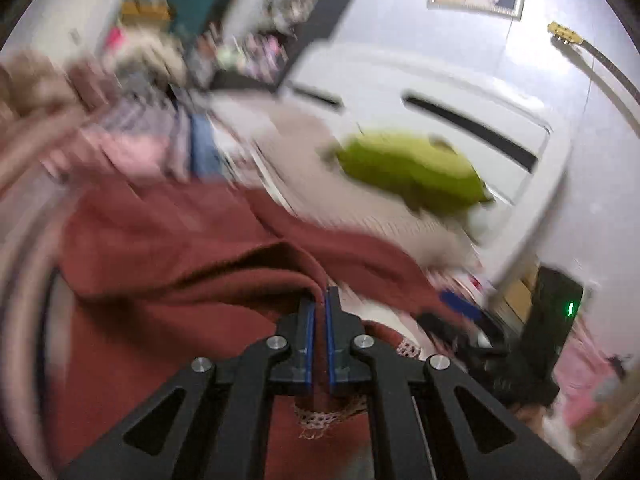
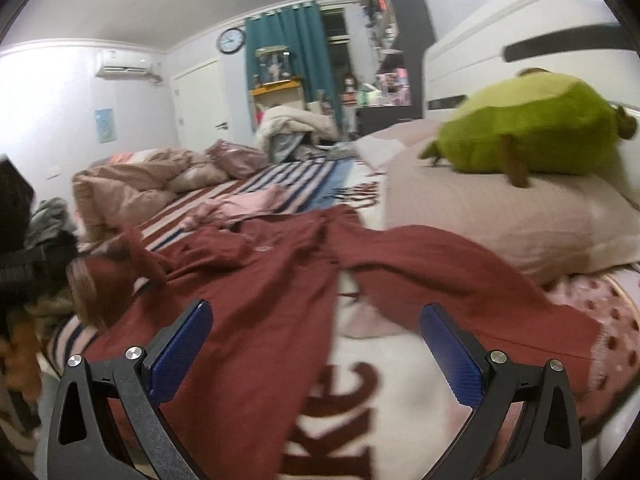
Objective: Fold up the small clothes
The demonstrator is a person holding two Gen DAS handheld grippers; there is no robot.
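A dark red garment (image 2: 256, 304) lies spread on the bed, its two legs or sleeves reaching toward the right. In the left wrist view my left gripper (image 1: 320, 300) is shut on a fold of this red garment (image 1: 180, 248) and holds it lifted; that view is blurred by motion. My right gripper (image 2: 316, 316) is open and empty, low over the red garment, with the cloth between and below its blue pads (image 2: 184, 344). A pink garment (image 2: 248, 204) lies crumpled beyond the red one.
A green plush toy (image 2: 528, 132) sits on a beige pillow (image 2: 500, 220) at the right by the white headboard (image 2: 520, 20). A bunched beige duvet (image 2: 140, 184) lies at the far left of the striped blanket (image 2: 296, 184). A black device (image 1: 548, 320) stands at right.
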